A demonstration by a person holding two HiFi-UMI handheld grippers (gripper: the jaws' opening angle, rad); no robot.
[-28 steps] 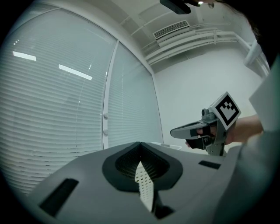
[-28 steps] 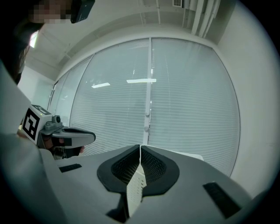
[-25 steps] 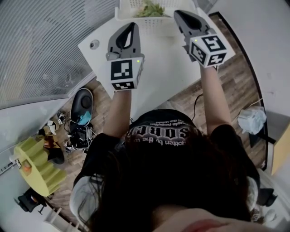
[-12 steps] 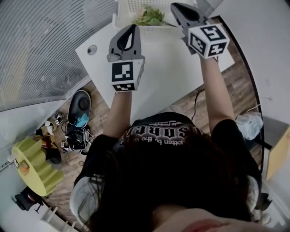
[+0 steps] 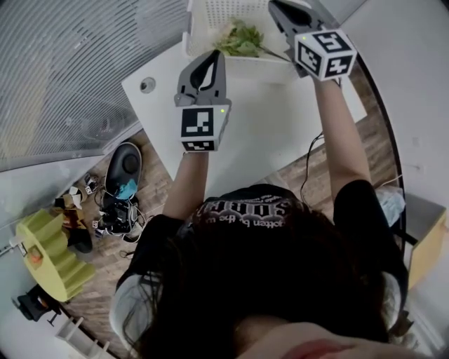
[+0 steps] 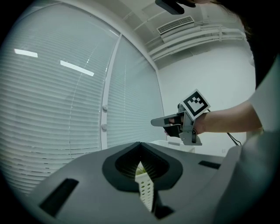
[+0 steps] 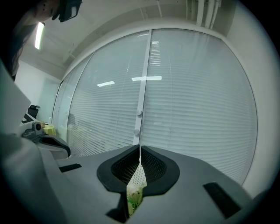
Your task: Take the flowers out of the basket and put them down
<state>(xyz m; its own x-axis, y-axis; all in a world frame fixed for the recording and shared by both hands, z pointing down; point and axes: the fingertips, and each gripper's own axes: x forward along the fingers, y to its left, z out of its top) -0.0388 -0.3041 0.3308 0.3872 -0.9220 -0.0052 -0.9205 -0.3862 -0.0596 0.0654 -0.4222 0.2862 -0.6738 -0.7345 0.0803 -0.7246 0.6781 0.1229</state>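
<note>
Both grippers are closed tip to tip and hold nothing. The left gripper hangs over the table just short of the basket, and the right gripper is at the basket's right side, close to the flowers that lie inside it. If either pushes in with its jaws together, it will likely only shove or crush the stems, or slide the light basket along the table. A later pinch on leaf tips alone could tear them or let the bunch fall.
</note>
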